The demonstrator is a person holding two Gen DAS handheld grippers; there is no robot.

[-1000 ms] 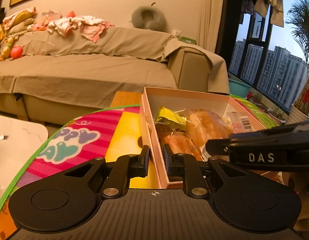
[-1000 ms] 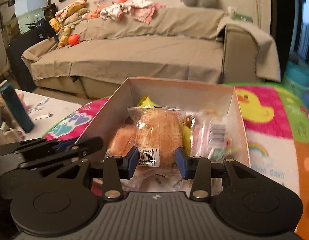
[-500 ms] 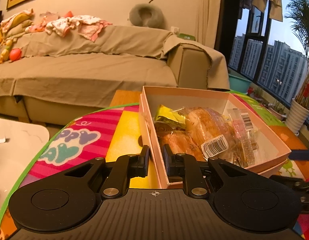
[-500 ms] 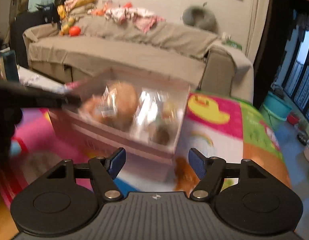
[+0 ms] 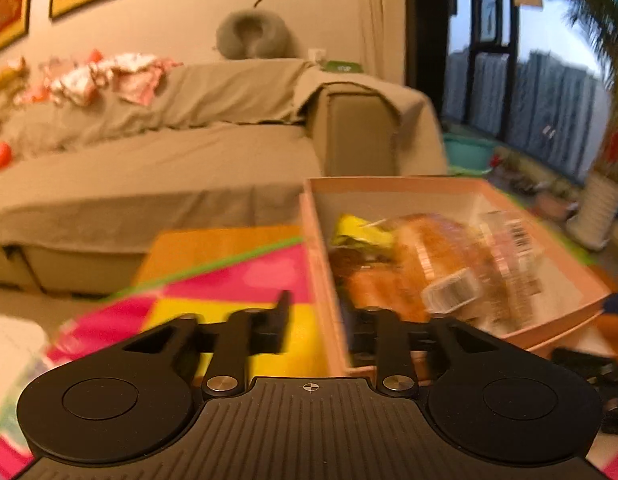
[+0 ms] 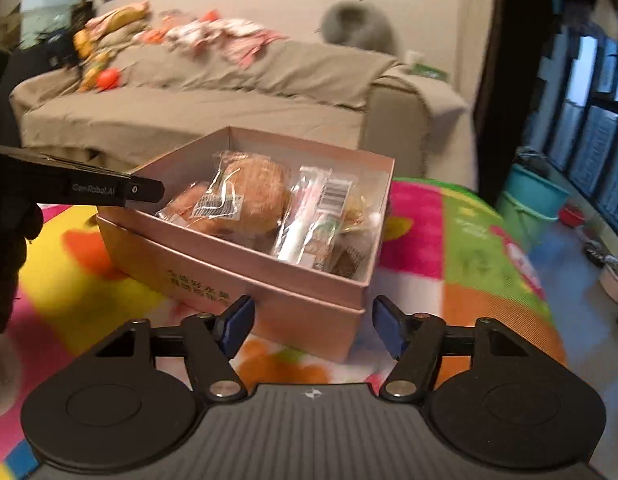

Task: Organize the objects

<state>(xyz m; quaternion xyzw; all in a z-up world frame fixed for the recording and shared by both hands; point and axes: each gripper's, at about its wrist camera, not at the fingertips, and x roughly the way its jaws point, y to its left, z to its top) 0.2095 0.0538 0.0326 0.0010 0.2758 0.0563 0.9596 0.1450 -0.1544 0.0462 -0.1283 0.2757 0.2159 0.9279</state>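
Just ahead of the right gripper [image 6: 312, 326], with its blue finger pads [image 6: 234, 323] on black arms, sits a pale pink box [image 6: 245, 258] with dark lettering on its near wall. Inside it: golden-brown buns [image 6: 253, 196] in clear wrap with white barcode labels, and a yellow-green packet [image 5: 359, 232] towards the far left corner. Under the box, a play mat [image 6: 469, 248] in blocks of hot pink, yellow, green and orange. Beyond the box, a tan-covered sofa [image 6: 189, 108] with pink-and-white clothes [image 6: 229, 38] on its back, a grey neck pillow [image 6: 357, 26] and an orange-red ball [image 6: 108, 78]. The left gripper [image 5: 321, 322] is all black. Off right, a teal basin [image 6: 533, 196].
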